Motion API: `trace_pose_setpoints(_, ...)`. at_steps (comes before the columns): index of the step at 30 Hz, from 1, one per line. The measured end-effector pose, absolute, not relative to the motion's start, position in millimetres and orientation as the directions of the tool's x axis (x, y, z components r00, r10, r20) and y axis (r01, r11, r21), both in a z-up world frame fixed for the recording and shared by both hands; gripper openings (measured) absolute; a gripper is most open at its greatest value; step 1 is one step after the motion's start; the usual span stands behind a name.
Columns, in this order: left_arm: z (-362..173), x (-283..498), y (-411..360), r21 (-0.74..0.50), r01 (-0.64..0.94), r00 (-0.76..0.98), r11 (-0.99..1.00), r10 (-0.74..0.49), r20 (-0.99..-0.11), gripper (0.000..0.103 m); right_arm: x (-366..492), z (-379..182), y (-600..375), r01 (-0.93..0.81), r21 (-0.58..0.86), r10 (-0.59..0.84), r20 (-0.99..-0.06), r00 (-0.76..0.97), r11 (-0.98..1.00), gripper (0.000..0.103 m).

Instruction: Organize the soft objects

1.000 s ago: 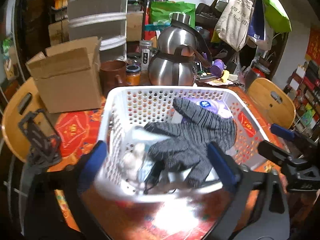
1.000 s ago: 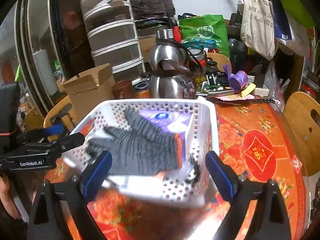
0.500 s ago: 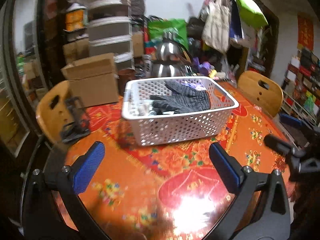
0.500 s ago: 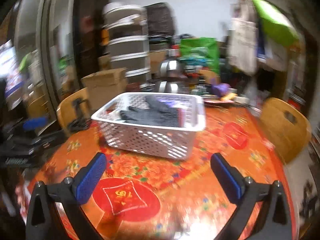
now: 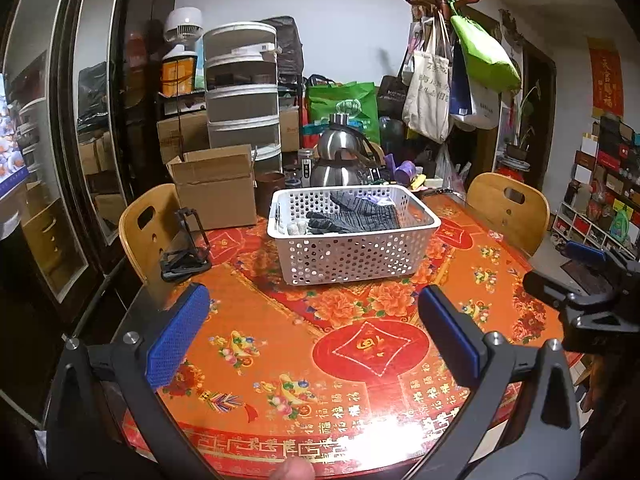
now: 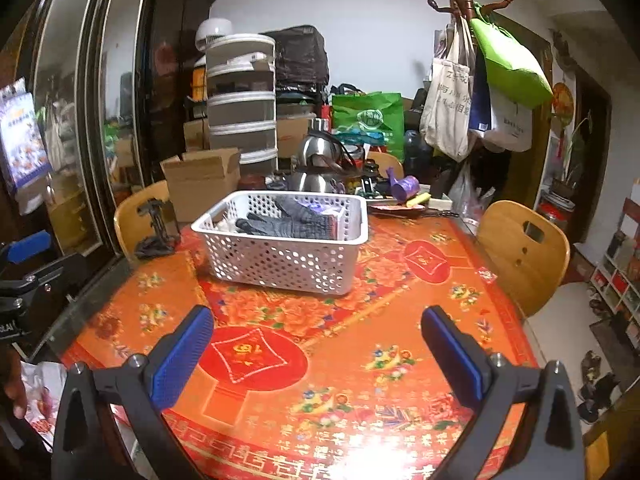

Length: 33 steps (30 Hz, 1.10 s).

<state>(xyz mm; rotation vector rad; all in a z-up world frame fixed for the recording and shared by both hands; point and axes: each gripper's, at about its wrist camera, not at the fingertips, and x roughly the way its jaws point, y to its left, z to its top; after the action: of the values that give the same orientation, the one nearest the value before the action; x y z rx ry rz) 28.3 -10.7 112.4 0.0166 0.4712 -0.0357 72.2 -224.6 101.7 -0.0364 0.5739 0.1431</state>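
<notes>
Grey glove point(image 5: 354, 212) lying across the top of the contents of the white basket point(image 5: 352, 256), which stands on the worktop point(image 5: 360, 344) well ahead of both grippers. Left gripper point(image 5: 312, 340) and right gripper point(image 6: 316, 354): jaws spread wide, holding nothing; neither clearly nearer.

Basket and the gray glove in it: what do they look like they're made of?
White basket: looks like rigid molded plastic with a slight sheen, given its even rows of punched round holes and smooth rolled rim. Gray glove: looks like soft knit fabric, matte, with fine ribbed stripes and limp, draped fingers; the fiber can't be told.
</notes>
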Motion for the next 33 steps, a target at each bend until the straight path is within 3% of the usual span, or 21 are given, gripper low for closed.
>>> trace_pose_setpoints(6,105,51,-12,-0.005,0.021,0.861,1.000,-0.020,-0.508,0.103,83,95,-219,-0.168,0.025,0.152,-0.565,0.811,0.986,0.103)
trace_pose_setpoints(33,89,80,-10,-0.023,0.025,0.842,0.999,-0.034,-0.539,0.103,90,84,-220,-0.160,0.038,0.151,-0.589,0.794,0.986,0.103)
